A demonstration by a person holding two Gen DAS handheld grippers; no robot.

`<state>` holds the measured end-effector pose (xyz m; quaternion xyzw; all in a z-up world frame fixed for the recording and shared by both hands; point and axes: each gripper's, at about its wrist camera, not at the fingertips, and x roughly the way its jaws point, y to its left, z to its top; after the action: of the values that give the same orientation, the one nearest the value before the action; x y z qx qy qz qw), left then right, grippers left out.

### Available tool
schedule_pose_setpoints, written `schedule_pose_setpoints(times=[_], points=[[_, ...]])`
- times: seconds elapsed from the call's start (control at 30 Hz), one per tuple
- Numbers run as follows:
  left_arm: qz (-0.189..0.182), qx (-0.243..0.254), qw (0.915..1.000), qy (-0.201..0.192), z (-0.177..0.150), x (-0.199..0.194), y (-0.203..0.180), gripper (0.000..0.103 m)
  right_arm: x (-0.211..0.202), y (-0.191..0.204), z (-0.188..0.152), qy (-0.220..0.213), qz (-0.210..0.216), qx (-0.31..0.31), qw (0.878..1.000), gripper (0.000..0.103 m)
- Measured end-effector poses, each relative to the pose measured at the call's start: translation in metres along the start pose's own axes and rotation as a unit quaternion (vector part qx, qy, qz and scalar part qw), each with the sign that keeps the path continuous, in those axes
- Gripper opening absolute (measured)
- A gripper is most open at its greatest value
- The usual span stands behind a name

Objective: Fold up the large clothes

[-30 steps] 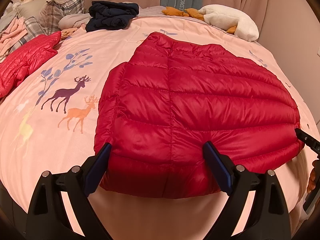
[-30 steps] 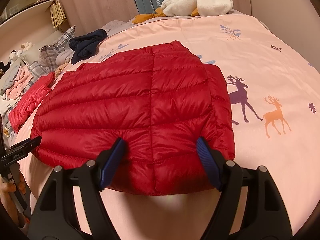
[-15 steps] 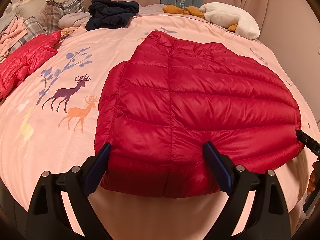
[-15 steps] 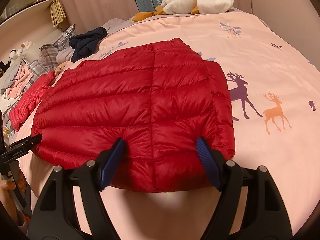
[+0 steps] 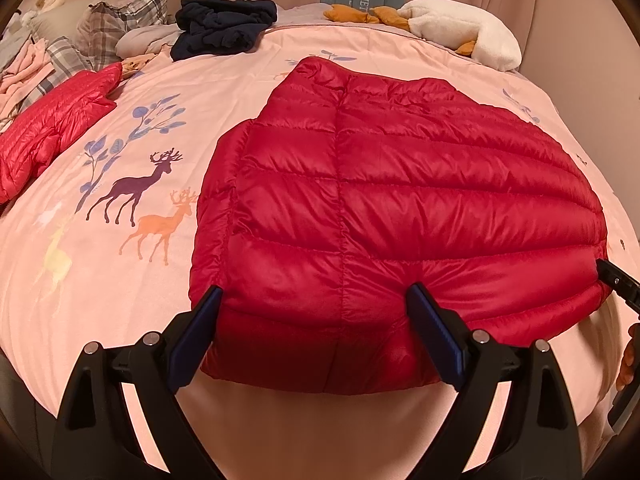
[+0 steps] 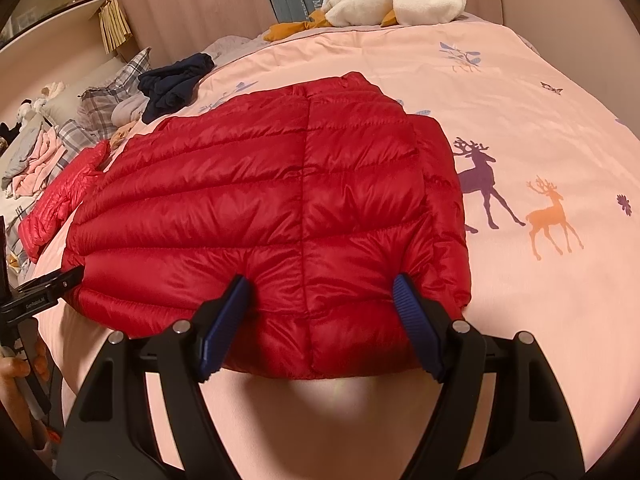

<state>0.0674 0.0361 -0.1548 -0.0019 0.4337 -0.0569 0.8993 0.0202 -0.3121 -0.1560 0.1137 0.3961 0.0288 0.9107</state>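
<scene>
— Two sets of tongs, both spread wide?
— Yes; left gripper (image 5: pixel 316 320) parted over the near hem of the red puffer jacket (image 5: pixel 400 208), blue pads (image 5: pixel 434 330) against the fabric, nothing pinched.
— And right gripper (image 6: pixel 322 312)?
— Likewise agape at the same hem; pads (image 6: pixel 416 328) brushing the quilting.
— Jacket's place?
— Spread flat on the pink deer-print bedspread (image 6: pixel 540 140), near the bed's front edge.

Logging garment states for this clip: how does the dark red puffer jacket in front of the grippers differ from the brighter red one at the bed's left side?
The dark red jacket lies spread flat mid-bed; the brighter red jacket lies bunched at the edge beside the plaid pillows. The dark red jacket has both open grippers, left and right, at its near hem; the brighter one has none near. Both are quilted.
</scene>
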Motion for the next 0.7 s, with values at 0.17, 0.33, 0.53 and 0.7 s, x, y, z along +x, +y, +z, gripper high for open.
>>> schedule_pose_setpoints(times=[0.17,0.33,0.53,0.7], points=[[0.006,0.004,1.0000,0.001,0.000,0.000,-0.002,0.094,-0.001,-0.001,-0.001,0.004,0.000,0.003,1.000,0.076],[0.009,0.007,0.9999,0.001,-0.001,-0.001,-0.002,0.094,-0.004,0.000,-0.007,0.004,-0.004,0.003,1.000,0.076],[0.015,0.007,0.9999,-0.004,-0.003,-0.007,-0.002,0.094,-0.014,0.002,-0.010,-0.002,-0.010,0.005,1.000,0.076],[0.017,0.017,0.9992,-0.030,-0.005,-0.026,-0.008,0.094,-0.042,0.011,-0.009,-0.054,-0.035,-0.009,0.998,0.076]])
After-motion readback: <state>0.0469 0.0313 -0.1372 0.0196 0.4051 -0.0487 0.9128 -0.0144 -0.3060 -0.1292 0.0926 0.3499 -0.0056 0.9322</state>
